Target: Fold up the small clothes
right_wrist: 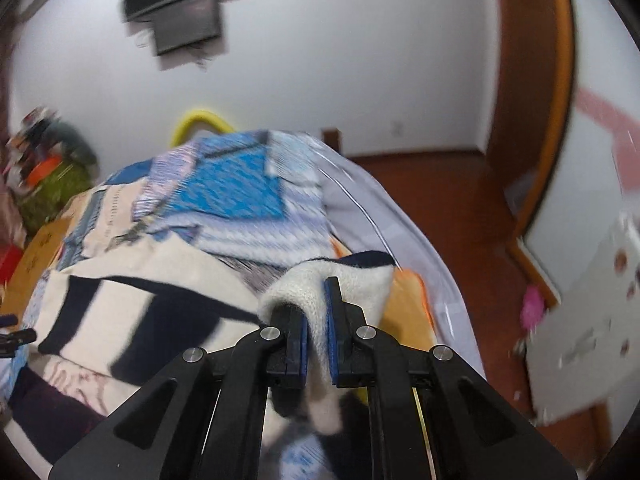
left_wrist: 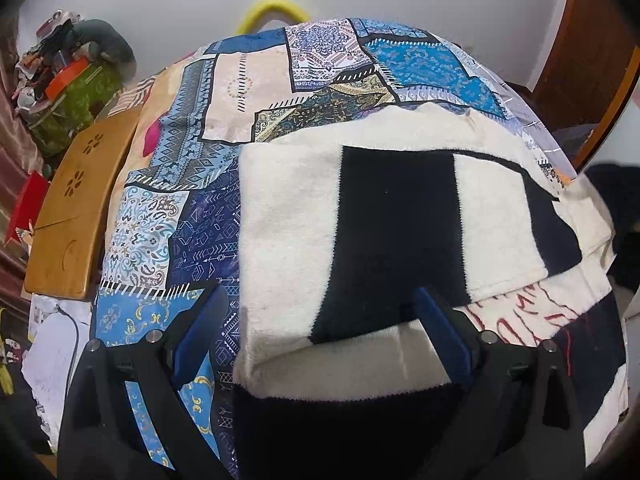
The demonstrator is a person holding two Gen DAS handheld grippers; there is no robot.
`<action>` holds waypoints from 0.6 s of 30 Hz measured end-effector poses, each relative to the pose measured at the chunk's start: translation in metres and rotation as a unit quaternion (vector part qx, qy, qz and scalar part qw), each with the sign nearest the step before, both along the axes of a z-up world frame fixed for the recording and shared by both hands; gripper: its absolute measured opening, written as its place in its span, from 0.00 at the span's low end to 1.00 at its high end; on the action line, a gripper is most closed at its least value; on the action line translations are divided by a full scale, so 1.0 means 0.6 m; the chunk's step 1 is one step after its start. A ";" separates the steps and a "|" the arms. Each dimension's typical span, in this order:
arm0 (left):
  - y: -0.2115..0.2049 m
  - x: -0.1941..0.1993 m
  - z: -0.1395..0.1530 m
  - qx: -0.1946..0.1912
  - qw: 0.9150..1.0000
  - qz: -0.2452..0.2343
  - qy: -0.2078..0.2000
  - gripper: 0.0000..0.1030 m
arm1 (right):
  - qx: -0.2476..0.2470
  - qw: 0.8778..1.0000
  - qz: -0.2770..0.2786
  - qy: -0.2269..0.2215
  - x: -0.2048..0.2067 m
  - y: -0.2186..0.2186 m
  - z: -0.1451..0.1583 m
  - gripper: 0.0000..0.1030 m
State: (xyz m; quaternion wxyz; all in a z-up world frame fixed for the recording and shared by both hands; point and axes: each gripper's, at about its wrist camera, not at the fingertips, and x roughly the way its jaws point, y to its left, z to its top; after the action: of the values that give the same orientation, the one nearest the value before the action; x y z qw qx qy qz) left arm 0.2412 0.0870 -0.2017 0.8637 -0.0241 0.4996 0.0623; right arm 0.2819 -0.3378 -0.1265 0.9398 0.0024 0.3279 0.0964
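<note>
A cream and navy striped knit garment [left_wrist: 360, 208] lies spread on a patchwork bedspread [left_wrist: 224, 128], with red embroidery near its lower right. My left gripper [left_wrist: 320, 320] is open, its blue pads standing wide apart over the garment's near edge. In the right wrist view the same garment [right_wrist: 132, 300] lies to the left. My right gripper [right_wrist: 316, 320] is shut on a cream fold of the garment [right_wrist: 320, 292] and holds it lifted above the bed's right side.
A wooden lap tray [left_wrist: 76, 208] lies at the bed's left edge, beside a pile of clutter [left_wrist: 68, 72]. A yellow hoop [left_wrist: 272, 10] stands behind the bed. To the right are wooden floor [right_wrist: 440, 208], a door frame [right_wrist: 532, 100] and a white box [right_wrist: 588, 320].
</note>
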 end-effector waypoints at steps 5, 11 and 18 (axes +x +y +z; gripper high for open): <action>0.007 -0.005 0.001 -0.009 1.000 0.002 -0.002 0.93 | -0.032 0.996 0.078 -0.010 -0.004 0.097 0.012 0.07; 0.019 -0.013 0.000 -0.017 1.000 0.007 -0.001 0.93 | -0.036 0.985 0.162 0.048 -0.004 0.199 -0.051 0.07; 0.022 -0.019 0.003 -0.015 1.000 0.003 0.000 0.93 | -0.035 0.975 0.187 0.115 -0.012 0.246 -0.126 0.08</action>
State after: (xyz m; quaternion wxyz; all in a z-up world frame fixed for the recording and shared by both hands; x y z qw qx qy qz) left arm 0.2301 0.1001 -0.1998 0.8630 -0.0389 0.5004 0.0574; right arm 0.2748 -0.1899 -0.2020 0.8606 -0.0805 0.4317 0.2579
